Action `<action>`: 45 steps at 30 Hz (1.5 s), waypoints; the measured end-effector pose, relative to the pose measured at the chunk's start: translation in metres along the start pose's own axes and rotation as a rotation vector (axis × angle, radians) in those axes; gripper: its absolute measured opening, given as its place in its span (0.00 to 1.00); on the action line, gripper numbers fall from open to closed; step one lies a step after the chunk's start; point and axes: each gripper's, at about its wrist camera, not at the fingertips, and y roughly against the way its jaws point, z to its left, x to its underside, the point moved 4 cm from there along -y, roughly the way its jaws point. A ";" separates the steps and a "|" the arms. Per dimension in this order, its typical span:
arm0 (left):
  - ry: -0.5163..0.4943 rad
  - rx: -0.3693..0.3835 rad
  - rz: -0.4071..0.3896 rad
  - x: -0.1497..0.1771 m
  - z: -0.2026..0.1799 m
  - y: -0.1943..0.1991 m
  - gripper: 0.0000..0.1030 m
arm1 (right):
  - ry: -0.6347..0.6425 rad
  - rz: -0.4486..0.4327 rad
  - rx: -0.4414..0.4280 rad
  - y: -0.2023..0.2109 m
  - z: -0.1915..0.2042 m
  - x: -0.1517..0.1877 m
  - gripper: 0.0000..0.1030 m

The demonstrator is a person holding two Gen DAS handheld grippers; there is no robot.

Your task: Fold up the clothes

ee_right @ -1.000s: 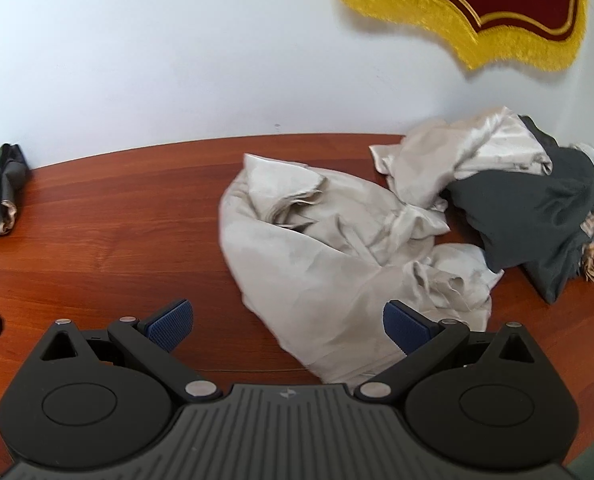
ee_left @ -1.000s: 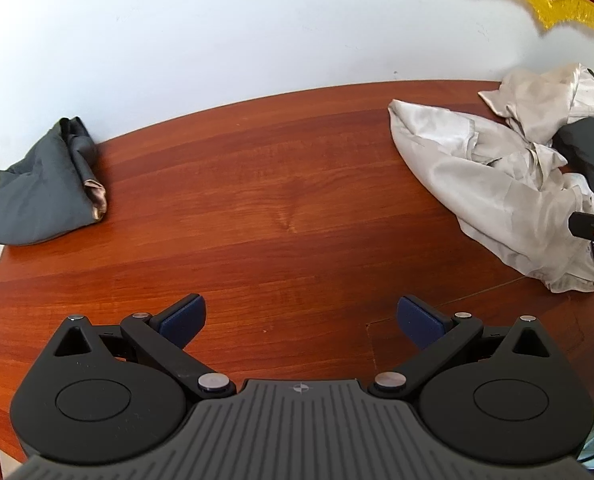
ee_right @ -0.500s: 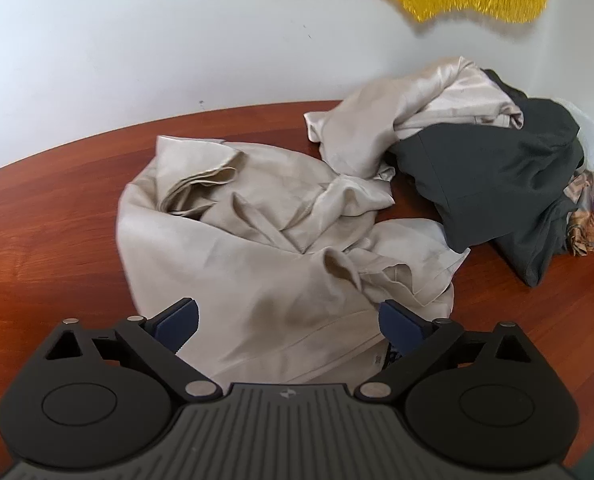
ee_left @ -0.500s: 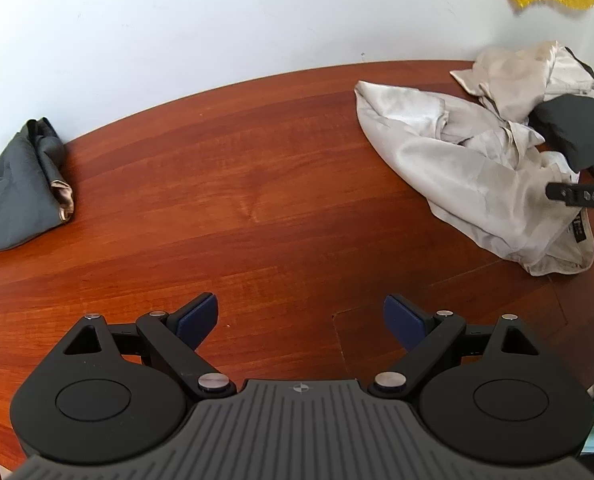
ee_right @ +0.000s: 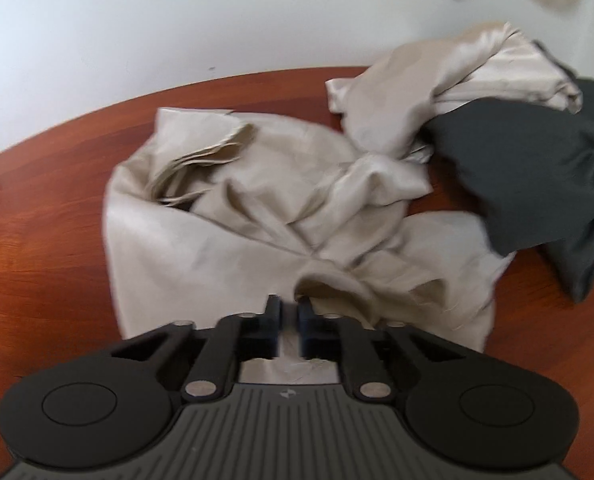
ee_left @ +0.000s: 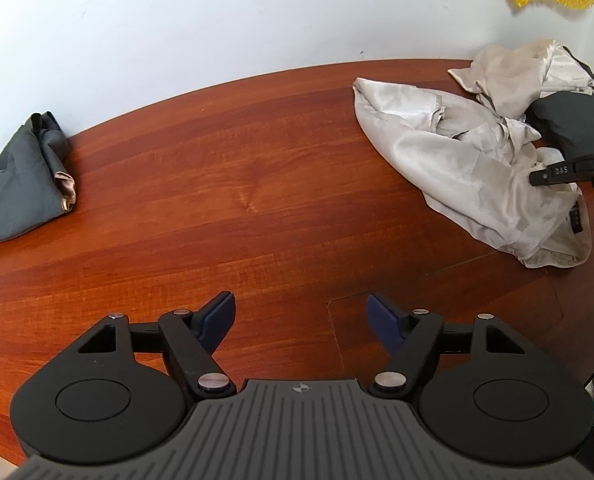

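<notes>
Right gripper (ee_right: 288,312) pinched shut on the near edge of the crumpled beige garment (ee_right: 233,232), left gripper (ee_left: 299,320) closing over bare wooden table (ee_left: 217,184), garment well off to its right

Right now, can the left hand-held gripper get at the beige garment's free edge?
Probably yes. Only bare table lies between the left hand-held gripper, jaws closing on nothing, and the beige garment. The right hand-held gripper pinches its other side.
</notes>
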 end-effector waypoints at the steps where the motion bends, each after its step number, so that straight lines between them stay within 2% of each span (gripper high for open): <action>1: -0.004 0.007 -0.002 0.000 -0.001 0.000 0.71 | 0.007 0.003 -0.024 0.002 0.006 0.000 0.05; 10: -0.093 0.090 -0.022 0.008 -0.023 0.004 0.71 | 0.127 0.014 -0.308 0.036 0.110 -0.009 0.04; 19: -0.082 0.037 -0.022 0.027 -0.004 0.007 0.72 | 0.307 0.032 -0.531 0.065 0.235 0.009 0.04; 23: -0.066 0.000 0.003 0.045 0.016 0.009 0.72 | 0.391 0.042 -0.598 0.084 0.267 0.021 0.08; 24: -0.060 -0.005 0.011 0.049 0.020 0.009 0.72 | 0.399 0.041 -0.603 0.088 0.268 0.022 0.10; 26: -0.046 -0.016 0.033 0.061 0.031 0.009 0.72 | 0.416 0.038 -0.612 0.097 0.270 0.025 0.31; 27: -0.041 -0.019 0.041 0.064 0.036 0.008 0.72 | 0.423 0.035 -0.614 0.102 0.270 0.026 0.44; 28: -0.036 -0.025 0.052 0.069 0.042 0.007 0.72 | 0.423 0.023 -0.602 0.107 0.264 0.026 0.48; 32: -0.044 -0.029 0.070 0.077 0.056 0.004 0.71 | 0.403 0.013 -0.542 0.111 0.244 0.026 0.50; 35: -0.080 -0.017 0.064 0.077 0.057 -0.002 0.71 | 0.377 0.024 -0.450 0.105 0.210 0.032 0.50; 39: -0.132 0.029 0.046 0.068 0.048 -0.012 0.71 | 0.329 0.045 -0.348 0.096 0.166 0.045 0.50; 45: -0.249 0.125 0.023 0.045 0.018 -0.030 0.70 | 0.292 0.075 -0.252 0.090 0.114 0.083 0.50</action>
